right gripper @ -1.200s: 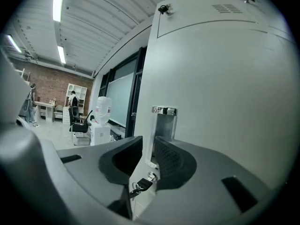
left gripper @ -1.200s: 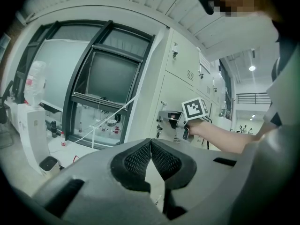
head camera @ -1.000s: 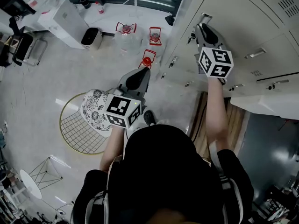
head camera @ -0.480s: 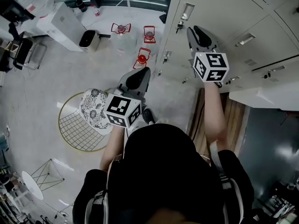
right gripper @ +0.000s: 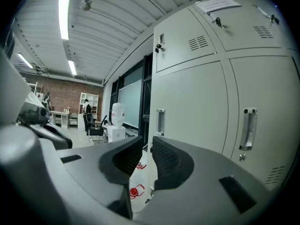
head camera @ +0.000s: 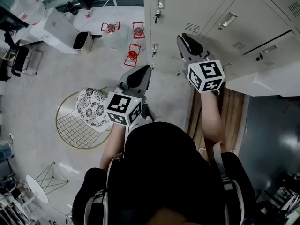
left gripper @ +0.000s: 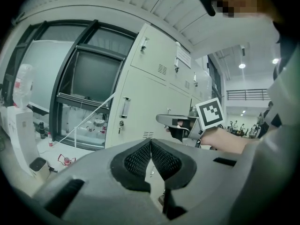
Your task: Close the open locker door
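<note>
Left gripper [head camera: 146, 69] being held out in front of person, off left end of locker bank [head camera: 197, 8]; claw tips meeting, nothing sitting between them. Right gripper [head camera: 183, 38] hovering just beside closed locker fronts; claw standing slightly apart, clamping nothing. Open locker door [head camera: 262, 84] sticking out from bank at right of head view, well right of right gripper, neither gripper touching it. Wire chair [head camera: 75, 125] with patterned cushion [head camera: 91, 108] sitting on floor at left

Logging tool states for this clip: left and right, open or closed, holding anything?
Left tool: closed, holding nothing.
Right tool: partly open, holding nothing.
</note>
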